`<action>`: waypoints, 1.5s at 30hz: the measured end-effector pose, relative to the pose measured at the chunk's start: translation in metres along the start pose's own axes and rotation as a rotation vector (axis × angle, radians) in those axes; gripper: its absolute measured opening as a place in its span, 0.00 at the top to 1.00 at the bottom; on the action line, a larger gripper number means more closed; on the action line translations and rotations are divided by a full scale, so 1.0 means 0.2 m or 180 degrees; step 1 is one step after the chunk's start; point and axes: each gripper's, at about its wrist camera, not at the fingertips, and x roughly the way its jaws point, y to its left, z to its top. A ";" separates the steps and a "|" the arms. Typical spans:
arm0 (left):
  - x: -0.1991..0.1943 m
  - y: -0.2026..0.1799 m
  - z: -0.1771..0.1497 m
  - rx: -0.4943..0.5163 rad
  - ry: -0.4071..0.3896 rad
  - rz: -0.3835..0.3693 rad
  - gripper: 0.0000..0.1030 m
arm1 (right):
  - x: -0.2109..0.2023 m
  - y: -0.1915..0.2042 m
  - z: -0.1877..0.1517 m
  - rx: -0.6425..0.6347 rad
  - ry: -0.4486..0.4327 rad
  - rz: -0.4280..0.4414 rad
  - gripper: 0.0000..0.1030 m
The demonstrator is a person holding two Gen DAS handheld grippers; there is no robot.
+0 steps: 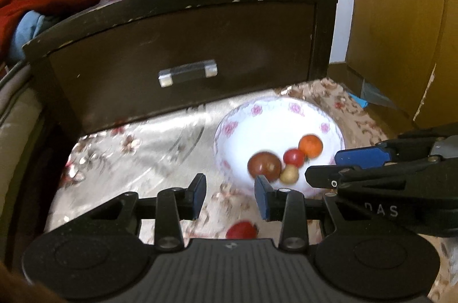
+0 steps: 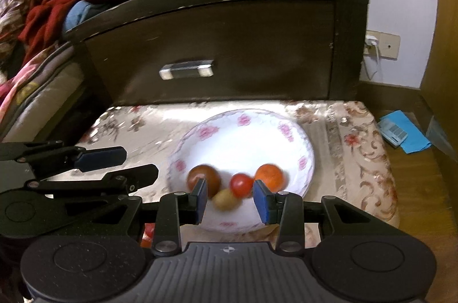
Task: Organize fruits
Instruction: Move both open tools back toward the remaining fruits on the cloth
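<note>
Dim, warm indoor light. Glare washes out the glossy floral tablecloth (image 1: pixel 137 148) and the white inside of the bowl (image 2: pixel 243 142). The dark cabinet (image 1: pixel 183 62) front sits in shadow. Motion blur softens the fruit and cloth pattern in both wrist views. Fisheye distortion bends straight edges, with black vignetting in the corners.

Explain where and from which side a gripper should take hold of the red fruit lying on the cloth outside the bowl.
Probably grip the red fruit across its round middle, coming from above. It lies alone on the flat cloth, clear of the bowl, so fingers can drop on either side. Its near half is hidden.
</note>
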 end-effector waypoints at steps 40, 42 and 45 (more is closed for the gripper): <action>0.02 0.22 -0.43 0.0225 0.0692 -0.0191 0.50 | 0.30 0.36 -0.28 -0.0614 0.0667 0.0450 0.66; 0.03 0.23 -0.44 0.0208 0.0716 -0.0186 0.50 | 0.31 0.36 -0.27 -0.0639 0.0650 0.0468 0.66; 0.04 0.24 -0.44 0.0193 0.0729 -0.0185 0.50 | 0.32 0.35 -0.27 -0.0640 0.0620 0.0492 0.66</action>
